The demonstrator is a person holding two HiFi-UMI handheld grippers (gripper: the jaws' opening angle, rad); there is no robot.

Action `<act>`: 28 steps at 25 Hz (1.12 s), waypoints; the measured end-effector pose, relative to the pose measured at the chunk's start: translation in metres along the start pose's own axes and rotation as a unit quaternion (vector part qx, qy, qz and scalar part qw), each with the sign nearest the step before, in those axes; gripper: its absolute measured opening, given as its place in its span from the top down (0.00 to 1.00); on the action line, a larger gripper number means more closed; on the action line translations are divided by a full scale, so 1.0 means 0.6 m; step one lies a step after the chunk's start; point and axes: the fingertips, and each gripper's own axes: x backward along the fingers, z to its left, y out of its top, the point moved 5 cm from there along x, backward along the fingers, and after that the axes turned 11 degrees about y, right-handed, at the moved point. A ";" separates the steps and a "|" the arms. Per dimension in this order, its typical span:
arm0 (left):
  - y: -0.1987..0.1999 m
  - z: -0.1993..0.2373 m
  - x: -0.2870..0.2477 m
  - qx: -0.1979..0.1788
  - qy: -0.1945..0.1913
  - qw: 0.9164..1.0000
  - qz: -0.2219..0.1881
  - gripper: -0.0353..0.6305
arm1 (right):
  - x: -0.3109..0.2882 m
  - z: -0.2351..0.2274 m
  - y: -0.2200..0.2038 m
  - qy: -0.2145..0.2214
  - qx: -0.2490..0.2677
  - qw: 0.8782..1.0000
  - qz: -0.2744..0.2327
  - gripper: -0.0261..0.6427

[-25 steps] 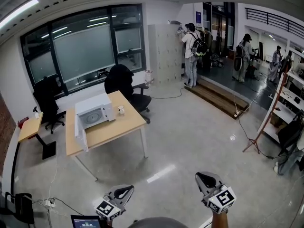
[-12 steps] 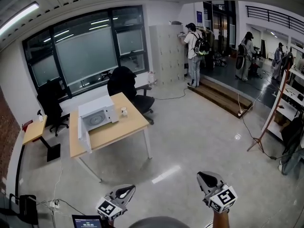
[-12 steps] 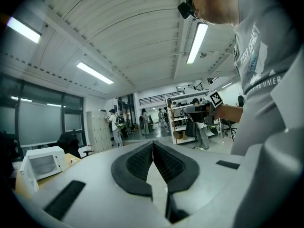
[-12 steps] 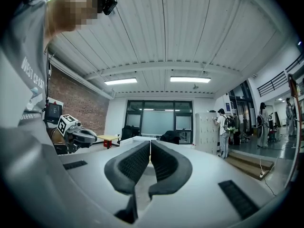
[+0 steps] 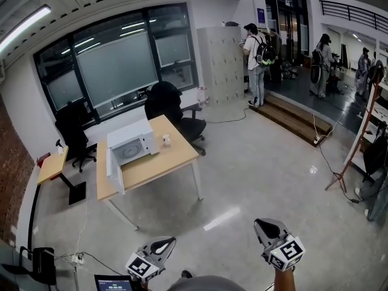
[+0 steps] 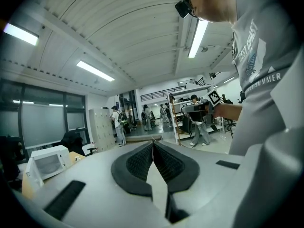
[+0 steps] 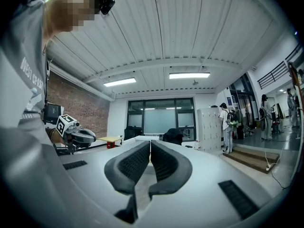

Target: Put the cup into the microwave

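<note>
The cup (image 5: 165, 139) stands upright on the wooden table (image 5: 173, 160), just beside the white microwave (image 5: 134, 144), at about 3 o'clock of it in the head view. It does not touch the microwave. The microwave door (image 5: 113, 173) is swung open towards 7 o'clock and the inside is visible as a pale cavity. Nothing can be made out inside it at this distance.

Both tools are well apart from the table, low in the head view. The table lies at about 11 o'clock from them, across a wide part of the grey floor (image 5: 254, 168). The left gripper (image 5: 162, 245) is clenched: in the left gripper view its two dark pads meet along one line at the tips and nothing is between them. The right gripper (image 5: 265, 228) is also clenched and grasps nothing. In the right gripper view its ribbed pads lie together, with only a thin slit between them lower down.

A black office chair (image 5: 167, 100) stands behind the table, at 12 o'clock of the cup, in front of the large window (image 5: 115, 65). Grey lockers (image 5: 223, 62) stand at about 1 o'clock of the table, and a person with a backpack (image 5: 259, 62) stands just beside them
</note>
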 end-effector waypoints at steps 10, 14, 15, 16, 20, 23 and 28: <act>-0.032 0.071 -0.065 0.010 -0.007 1.000 0.008 0.91 | -0.090 -0.046 -0.020 0.002 -0.009 1.000 0.019 0.93; -0.036 0.128 -0.097 0.012 -0.013 1.000 0.004 0.91 | -0.150 -0.062 -0.014 0.000 -0.004 1.000 0.025 0.93; -0.039 0.142 -0.102 0.013 -0.017 1.000 0.004 0.91 | -0.165 -0.064 -0.011 -0.002 -0.004 1.000 0.025 0.93; -0.045 0.156 -0.105 0.013 -0.021 1.000 0.005 0.91 | -0.178 -0.066 -0.009 -0.005 -0.004 1.000 0.025 0.93; -0.060 0.227 -0.120 0.004 -0.017 1.000 -0.002 0.91 | -0.240 -0.074 -0.001 -0.011 0.002 1.000 0.026 0.93; -0.061 0.286 -0.123 0.005 -0.012 1.000 -0.015 0.91 | -0.301 -0.073 0.011 -0.007 0.010 1.000 0.024 0.93; -0.070 0.382 -0.106 -0.013 0.003 0.999 -0.032 0.91 | -0.403 -0.053 0.034 0.010 0.037 0.999 0.034 0.93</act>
